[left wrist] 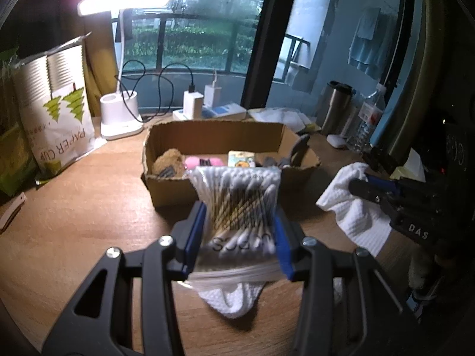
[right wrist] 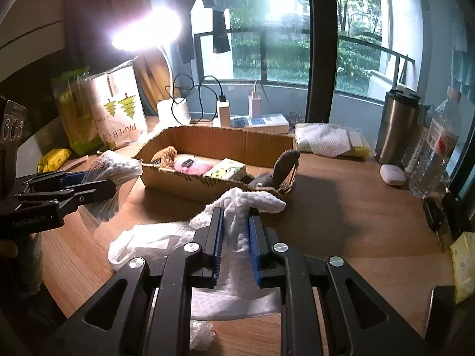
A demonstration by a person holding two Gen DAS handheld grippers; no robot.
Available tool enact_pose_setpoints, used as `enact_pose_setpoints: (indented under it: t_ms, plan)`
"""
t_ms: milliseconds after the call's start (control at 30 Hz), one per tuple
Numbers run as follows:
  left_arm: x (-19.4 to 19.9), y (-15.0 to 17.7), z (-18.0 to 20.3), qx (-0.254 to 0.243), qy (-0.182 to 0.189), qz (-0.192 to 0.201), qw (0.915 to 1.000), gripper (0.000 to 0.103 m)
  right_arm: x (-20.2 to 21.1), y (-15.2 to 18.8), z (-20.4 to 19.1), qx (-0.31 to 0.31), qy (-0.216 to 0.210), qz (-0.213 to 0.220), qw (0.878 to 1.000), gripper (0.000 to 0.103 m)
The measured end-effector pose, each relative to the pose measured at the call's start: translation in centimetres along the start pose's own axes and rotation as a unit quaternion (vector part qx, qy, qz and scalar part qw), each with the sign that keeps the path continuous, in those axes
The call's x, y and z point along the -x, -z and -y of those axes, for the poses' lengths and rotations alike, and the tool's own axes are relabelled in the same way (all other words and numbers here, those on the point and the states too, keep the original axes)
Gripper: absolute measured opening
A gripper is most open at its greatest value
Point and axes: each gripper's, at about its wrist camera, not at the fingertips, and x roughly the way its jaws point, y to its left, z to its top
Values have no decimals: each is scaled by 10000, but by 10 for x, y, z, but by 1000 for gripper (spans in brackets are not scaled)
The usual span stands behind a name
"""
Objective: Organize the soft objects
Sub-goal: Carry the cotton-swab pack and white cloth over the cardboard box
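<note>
A matt wood-grain tabletop (left wrist: 89,207), a rough corrugated-cardboard box (left wrist: 178,190), a waffle-textured white cloth (right wrist: 243,234), a glossy clear plastic bag (left wrist: 237,207) of cotton swabs and what seems a brushed-metal tumbler (right wrist: 397,124) are shown.

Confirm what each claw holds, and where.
Left claw: clear plastic bag of cotton swabs, gripped across its lower sides. Right claw: white textured cloth, pinched mid-fold.

a lit desk lamp (left wrist: 124,6) stands at the back of the wooden table (left wrist: 89,207), beside a paper cup bag (left wrist: 59,118); steel tumbler (right wrist: 397,127) and water bottle (right wrist: 433,151) sit right.
</note>
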Motion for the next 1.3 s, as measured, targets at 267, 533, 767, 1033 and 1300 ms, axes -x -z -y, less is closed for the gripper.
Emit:
enact_pose_setpoints:
  t_ms: [267, 533, 767, 1033, 1300]
  plan:
    - [1, -11, 14, -97, 7, 123, 9999, 45, 7, -8, 8, 20, -18, 197, 9998, 18]
    - [-8, -25, 30, -105, -93, 239, 9996, 45, 4, -16, 21, 3, -170, 380, 9991, 18]
    - [-27, -34, 45, -154, -92, 174, 9997, 45, -2, -27, 35, -2, -261, 540, 9982, 18]
    - [-53, -48, 56, -181, -79, 174, 9997, 45, -12, -37, 50, -72, -269, 634, 9976, 18]
    - [-76, -64, 52, -17, -81, 198, 9998, 45, -29, -47, 66, -94, -221, 602, 9979, 18]
